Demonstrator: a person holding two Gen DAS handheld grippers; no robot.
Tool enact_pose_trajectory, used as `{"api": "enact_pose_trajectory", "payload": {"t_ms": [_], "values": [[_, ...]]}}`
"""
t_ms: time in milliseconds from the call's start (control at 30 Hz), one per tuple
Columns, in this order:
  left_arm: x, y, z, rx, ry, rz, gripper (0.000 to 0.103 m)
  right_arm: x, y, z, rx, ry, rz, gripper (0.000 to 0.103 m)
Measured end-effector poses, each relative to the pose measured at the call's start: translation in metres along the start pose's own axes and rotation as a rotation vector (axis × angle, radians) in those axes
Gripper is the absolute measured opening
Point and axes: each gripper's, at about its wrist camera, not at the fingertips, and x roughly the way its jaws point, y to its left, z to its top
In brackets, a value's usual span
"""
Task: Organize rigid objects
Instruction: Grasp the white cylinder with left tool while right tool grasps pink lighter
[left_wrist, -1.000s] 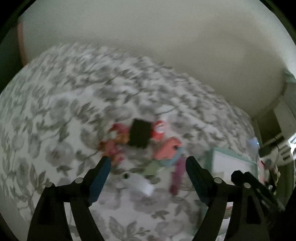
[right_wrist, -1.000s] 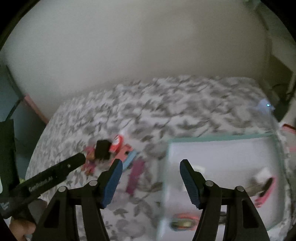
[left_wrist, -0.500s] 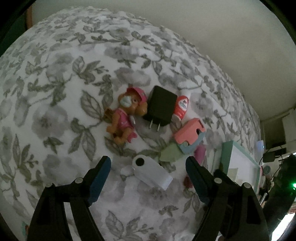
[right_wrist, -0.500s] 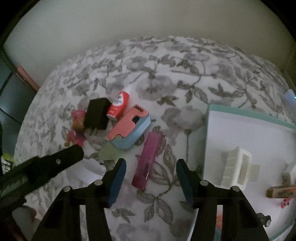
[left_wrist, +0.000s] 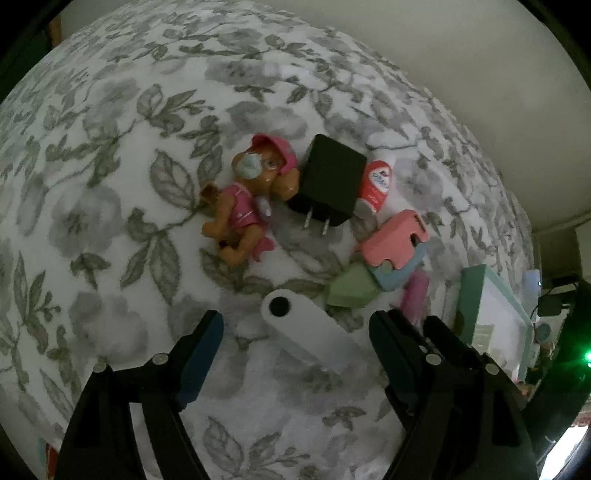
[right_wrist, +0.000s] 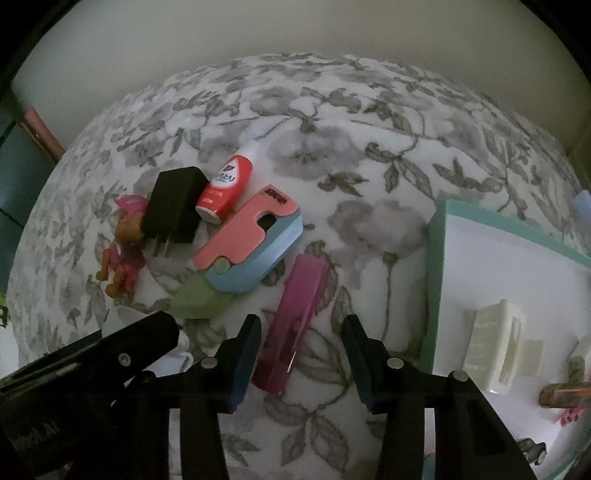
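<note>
Blue-padded jaws of the right gripper (right_wrist: 301, 349) have just been closing around the near end of the translucent magenta plastic bar (right_wrist: 293, 321), not yet pinching it. A second ago this gripper hung higher above the floral grey-and-white cloth (right_wrist: 369, 147); now both are low. Left gripper (left_wrist: 295, 356) – wide, released – straddles the flat white plastic tag with a black hole (left_wrist: 306, 336). The mint-rimmed white tray (right_wrist: 437, 258) waits at right, so a lift likely follows.

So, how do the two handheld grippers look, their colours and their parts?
Both look alike: the left gripper and the right gripper have black plastic arms with small silver rivets and dark blue ribbed pads on the fingertips. No sleeve shows.
</note>
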Motion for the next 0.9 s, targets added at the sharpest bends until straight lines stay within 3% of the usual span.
{"api": "enact_pose_trajectory", "payload": {"t_ms": [133, 300, 633, 733, 800, 900], "values": [[0.002, 0.009, -0.002, -0.019, 0.01, -0.002, 0.076, 0.0, 0.001, -0.001, -0.001, -0.002, -0.007, 0.047], [-0.002, 0.004, -0.003, 0.007, 0.002, -0.019, 0.061, 0.0, 0.002, -0.001, -0.012, -0.005, -0.012, 0.048], [0.008, -0.01, -0.005, 0.066, 0.002, 0.014, 0.053, 0.001, 0.006, -0.004, -0.059, -0.02, -0.046, 0.047], [0.009, -0.014, -0.006, 0.075, 0.001, 0.016, 0.051, 0.0, 0.006, -0.006, -0.059, -0.021, -0.053, 0.042], [0.008, -0.014, -0.006, 0.081, 0.005, 0.005, 0.05, -0.001, 0.007, -0.007, -0.063, -0.019, -0.049, 0.029], [0.007, -0.019, -0.008, 0.089, 0.004, -0.001, 0.05, -0.005, 0.008, -0.009, -0.053, -0.019, -0.029, 0.022]]}}
